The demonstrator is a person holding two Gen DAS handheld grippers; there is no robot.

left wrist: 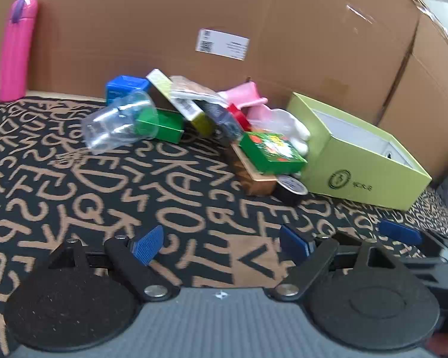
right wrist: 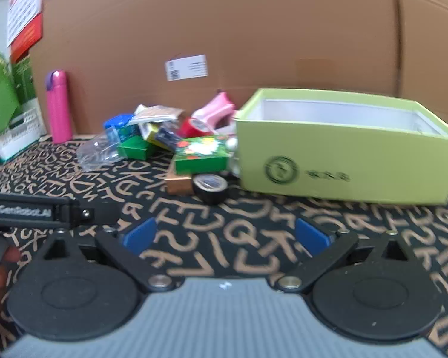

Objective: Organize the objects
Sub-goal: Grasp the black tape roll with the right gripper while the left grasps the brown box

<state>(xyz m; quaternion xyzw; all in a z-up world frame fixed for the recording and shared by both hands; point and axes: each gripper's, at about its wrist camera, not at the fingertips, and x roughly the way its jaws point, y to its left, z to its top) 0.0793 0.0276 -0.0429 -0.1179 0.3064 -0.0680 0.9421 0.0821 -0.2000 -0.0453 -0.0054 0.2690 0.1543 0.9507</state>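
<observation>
A pile of small objects lies on a black cloth with tan letters: a clear plastic cup [left wrist: 119,122] on its side, a blue box [left wrist: 125,86], a green box [left wrist: 164,125], a flowered green box [left wrist: 273,150] on a brown box [left wrist: 254,176], a black tape roll [left wrist: 291,188], a pink item [left wrist: 245,95]. An open lime-green box [left wrist: 361,161] stands right of the pile; it also shows in the right wrist view [right wrist: 343,161]. My left gripper [left wrist: 221,246] is open and empty, well short of the pile. My right gripper [right wrist: 225,235] is open and empty, short of the tape roll [right wrist: 210,188].
A pink bottle [left wrist: 16,50] stands at the back left against a large cardboard wall [left wrist: 254,15]. In the right wrist view a white basket [right wrist: 18,131] and green packages sit at far left. The other gripper's body [right wrist: 44,210] lies at the left.
</observation>
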